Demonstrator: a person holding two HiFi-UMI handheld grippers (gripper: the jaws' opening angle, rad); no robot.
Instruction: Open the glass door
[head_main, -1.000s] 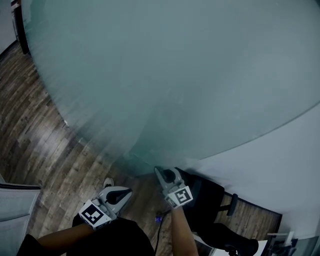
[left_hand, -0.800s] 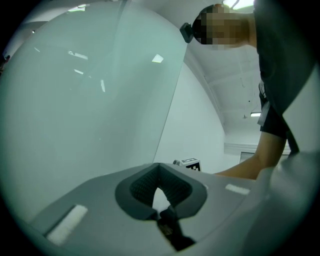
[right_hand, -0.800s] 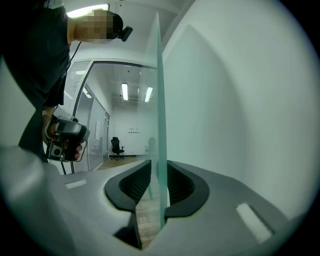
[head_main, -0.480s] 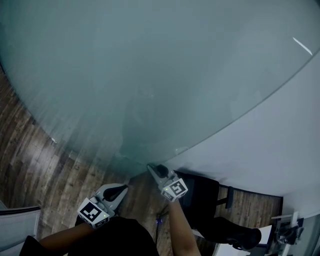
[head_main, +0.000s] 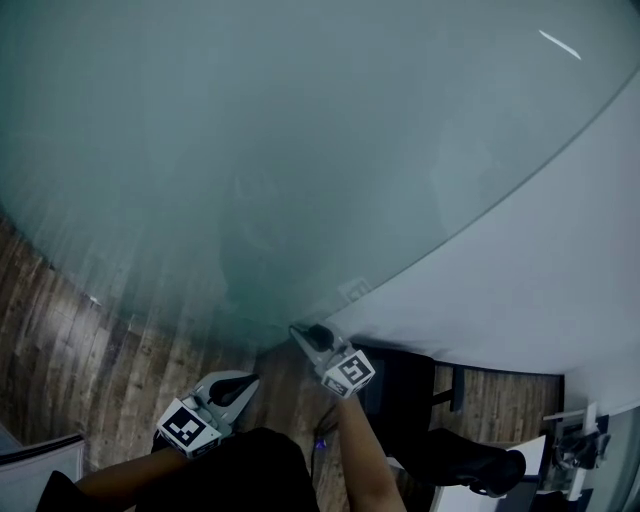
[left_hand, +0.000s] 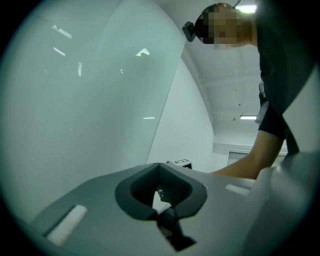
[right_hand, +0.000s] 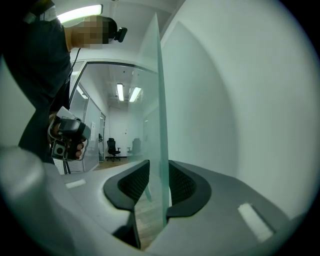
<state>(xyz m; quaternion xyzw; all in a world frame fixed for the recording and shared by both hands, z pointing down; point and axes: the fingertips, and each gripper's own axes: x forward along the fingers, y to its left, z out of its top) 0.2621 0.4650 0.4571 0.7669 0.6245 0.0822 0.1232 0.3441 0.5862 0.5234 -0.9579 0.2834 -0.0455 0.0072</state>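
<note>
Door: glass door (head_main: 300, 150) fills the head view from 9 to 2 o'clock
Right: right gripper (head_main: 303, 337) at 6 o'clock; jaws have just been opening, apart either side of the door's edge
Left: left gripper (head_main: 243, 384) at 7 o'clock; jaws closed, empty

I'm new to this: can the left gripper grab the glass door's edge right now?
Probably not yet: the left gripper is shut and hangs short of the glass door; nothing seems to block the way, though.
</note>
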